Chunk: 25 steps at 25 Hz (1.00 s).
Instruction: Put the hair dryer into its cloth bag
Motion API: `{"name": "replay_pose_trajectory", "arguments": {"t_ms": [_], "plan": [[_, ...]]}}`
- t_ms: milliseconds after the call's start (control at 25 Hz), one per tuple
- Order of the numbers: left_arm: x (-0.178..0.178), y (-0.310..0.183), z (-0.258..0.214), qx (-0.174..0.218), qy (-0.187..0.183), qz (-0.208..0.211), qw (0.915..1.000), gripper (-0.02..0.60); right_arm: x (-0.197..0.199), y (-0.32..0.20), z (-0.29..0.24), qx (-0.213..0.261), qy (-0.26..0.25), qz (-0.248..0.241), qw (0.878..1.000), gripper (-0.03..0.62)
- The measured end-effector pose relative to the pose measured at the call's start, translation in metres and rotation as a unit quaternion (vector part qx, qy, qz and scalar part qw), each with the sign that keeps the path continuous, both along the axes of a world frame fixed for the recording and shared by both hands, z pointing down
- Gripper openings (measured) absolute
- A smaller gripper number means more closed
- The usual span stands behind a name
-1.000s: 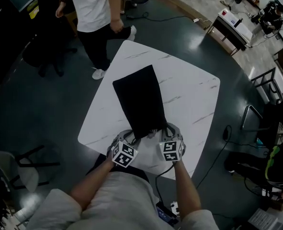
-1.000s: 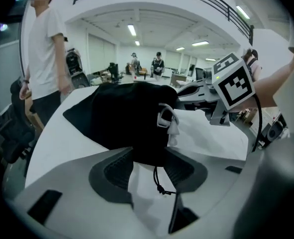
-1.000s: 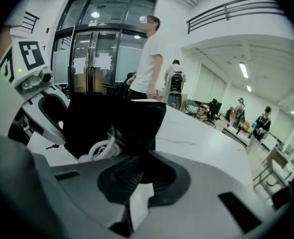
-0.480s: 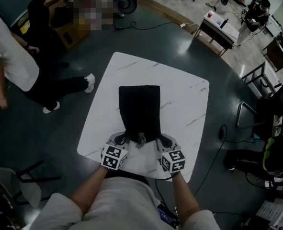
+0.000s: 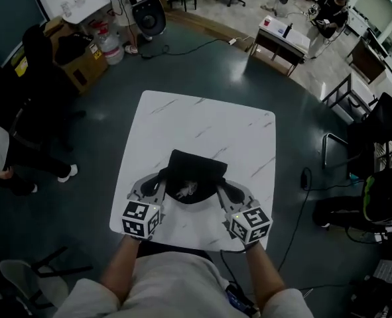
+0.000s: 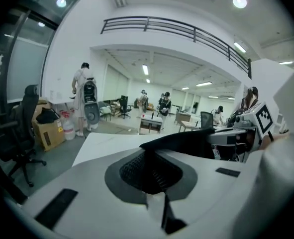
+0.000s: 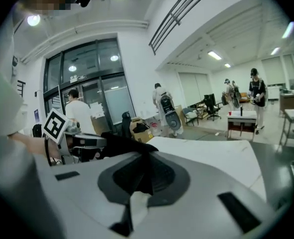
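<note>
The black cloth bag (image 5: 196, 169) hangs bunched above the white marble table (image 5: 202, 121), held up by its mouth. A pale grey thing, seemingly the hair dryer (image 5: 186, 190), shows inside the mouth. My left gripper (image 5: 161, 179) is shut on the left edge of the mouth, my right gripper (image 5: 219, 187) on the right edge. In the left gripper view the jaws (image 6: 154, 176) pinch black cloth (image 6: 196, 139), with the right gripper's marker cube (image 6: 260, 119) beyond. In the right gripper view the jaws (image 7: 143, 176) pinch the cloth (image 7: 121, 144) too.
Dark floor surrounds the table. A cardboard box (image 5: 83, 68) and a speaker (image 5: 149, 20) stand at the far left, a small desk (image 5: 282, 42) at the far right. A cable (image 5: 306, 177) runs by the table's right side. A person's leg (image 5: 23, 167) shows at left.
The bag lay flat on the table; both grippers have risen with its mouth, so it now hangs bunched. The left jaws closed on the edge. The bystander walked off left.
</note>
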<state>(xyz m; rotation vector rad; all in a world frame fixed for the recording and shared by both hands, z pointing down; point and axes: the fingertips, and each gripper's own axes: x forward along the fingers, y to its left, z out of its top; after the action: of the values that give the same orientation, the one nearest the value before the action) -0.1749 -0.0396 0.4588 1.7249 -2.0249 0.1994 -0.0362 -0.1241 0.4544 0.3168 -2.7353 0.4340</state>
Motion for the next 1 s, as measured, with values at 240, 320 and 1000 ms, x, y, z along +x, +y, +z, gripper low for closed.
{"name": "replay_pose_trajectory", "arguments": {"t_ms": [240,320,1000], "plan": [[-0.012,-0.022,-0.034,0.04,-0.004,0.015,0.9991,0.018,-0.007,-0.028,-0.036,0.009,-0.025,0.029,0.999,0.023],[-0.02,-0.04,-0.048,0.05,-0.015,0.026,0.9983,0.018,-0.015,-0.043,-0.048,0.023,-0.025,0.033,0.999,0.023],[-0.092,-0.18,-0.079,0.055,-0.091,0.045,0.9933,0.018,-0.083,-0.176,-0.072,0.13,-0.001,0.117,0.985,0.023]]}}
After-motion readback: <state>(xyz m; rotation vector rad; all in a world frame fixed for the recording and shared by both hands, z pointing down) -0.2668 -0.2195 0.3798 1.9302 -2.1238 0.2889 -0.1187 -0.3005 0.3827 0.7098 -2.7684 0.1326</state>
